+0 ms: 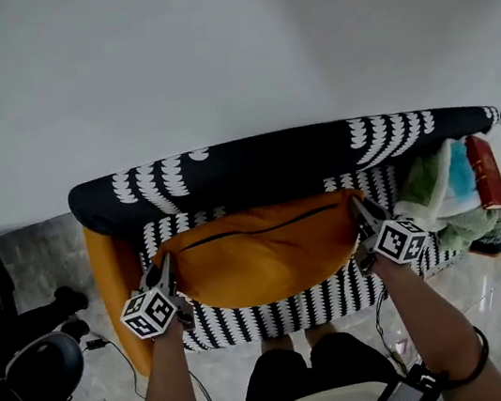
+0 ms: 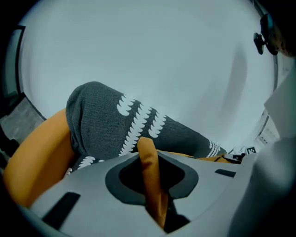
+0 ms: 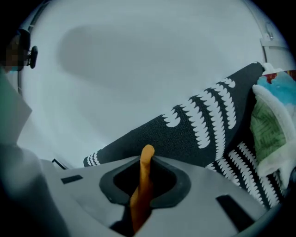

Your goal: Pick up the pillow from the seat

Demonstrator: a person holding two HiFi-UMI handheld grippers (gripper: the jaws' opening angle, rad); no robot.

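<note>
Head view: the orange pillow (image 1: 260, 258) spans the seat (image 1: 279, 316) near its front edge. Likely soft, light, saggy, so its end corners suit — left gripper (image 1: 164, 266) and right gripper (image 1: 359, 210) each pinch one.

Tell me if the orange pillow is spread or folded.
Spread: the pillow stretches flat between the left tongs and right tongs, each shut on an edge.

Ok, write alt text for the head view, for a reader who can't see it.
Seen from above, an orange pillow is pinched at each end by the left tongs and right tongs, over a black seat patterned with white scalloped stripes.
</note>
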